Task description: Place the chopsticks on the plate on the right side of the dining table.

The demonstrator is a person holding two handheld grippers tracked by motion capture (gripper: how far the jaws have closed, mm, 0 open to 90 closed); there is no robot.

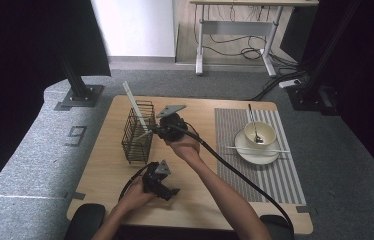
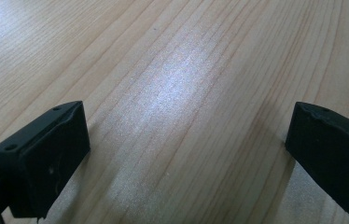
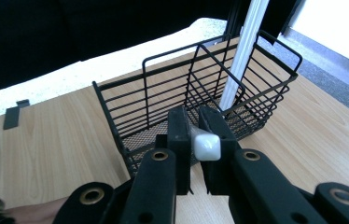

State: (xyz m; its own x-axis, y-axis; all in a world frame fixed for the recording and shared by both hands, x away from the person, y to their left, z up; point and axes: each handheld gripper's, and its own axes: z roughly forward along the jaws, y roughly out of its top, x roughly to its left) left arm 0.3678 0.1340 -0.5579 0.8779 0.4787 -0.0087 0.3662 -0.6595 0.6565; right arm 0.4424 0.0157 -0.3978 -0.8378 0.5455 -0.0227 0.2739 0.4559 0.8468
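Black jaws of your right gripper (image 3: 195,135) are pinched tight on a white chopstick (image 3: 206,147); its square butt end pokes back at the lens in the right gripper view. Stick runs fwd between the jaws toward the black wire basket (image 3: 163,93). In the high view the same chopstick (image 1: 143,134) lies nearly level, tip at or just past the basket's near wall — can't tell if it's over the rim or poking thru the wires. A second white chopstick (image 3: 243,51) already stands in the basket, leaning against the far corner.

Your left gripper (image 2: 182,154) is idle: jaws wide apart, nothing between them, hovering just over bare table (image 2: 172,70). High view puts it (image 1: 161,186) at the near edge, well apart from the basket.

Step in hand, as I read it: dropping chopstick no. 2 into the basket w/ the right hand. Next move prob. calls for you to tip the wrist so the stick goes steeply tip-down, get the tip over the rim and inside, then let go. Watch the tip doesn't snag in the wire side, and that the basket doesn't slide; left hand could steady it.

Over on the striped mat (image 1: 295,175): bowl (image 1: 260,134) w/ spoon (image 1: 254,125) on a plate (image 1: 270,155), well apart from all this.
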